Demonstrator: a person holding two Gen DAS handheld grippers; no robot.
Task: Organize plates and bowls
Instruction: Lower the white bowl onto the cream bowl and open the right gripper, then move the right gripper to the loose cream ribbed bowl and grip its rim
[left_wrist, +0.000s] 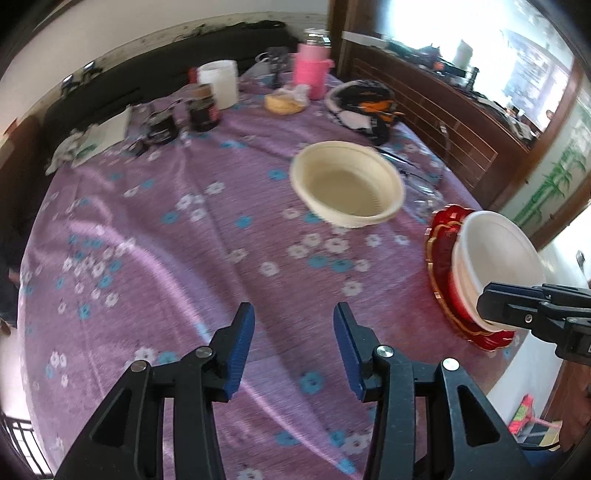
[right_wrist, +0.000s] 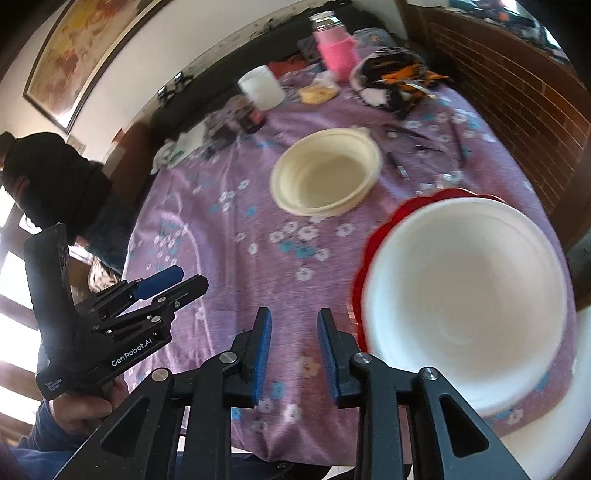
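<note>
A cream bowl (left_wrist: 347, 184) stands on the purple floral tablecloth (left_wrist: 166, 240) mid-table; it also shows in the right wrist view (right_wrist: 325, 171). A white bowl (left_wrist: 495, 262) sits in a red plate (left_wrist: 441, 258) with a gold rim at the table's right edge, large in the right wrist view (right_wrist: 465, 291) on the red plate (right_wrist: 373, 236). My left gripper (left_wrist: 293, 325) is open and empty above bare cloth, short of the cream bowl. My right gripper (right_wrist: 293, 328) is open and empty, just left of the white bowl. It shows in the left view (left_wrist: 517, 306) at the white bowl's near rim.
At the far end stand a pink flask (left_wrist: 312, 70), a white tub (left_wrist: 219, 83), dark jars (left_wrist: 201, 107), a yellow food item (left_wrist: 284, 103) and a black-orange cloth bundle (left_wrist: 364, 107). Dark utensils (right_wrist: 406, 136) lie right of the cream bowl. A wooden cabinet (left_wrist: 443, 122) borders the right.
</note>
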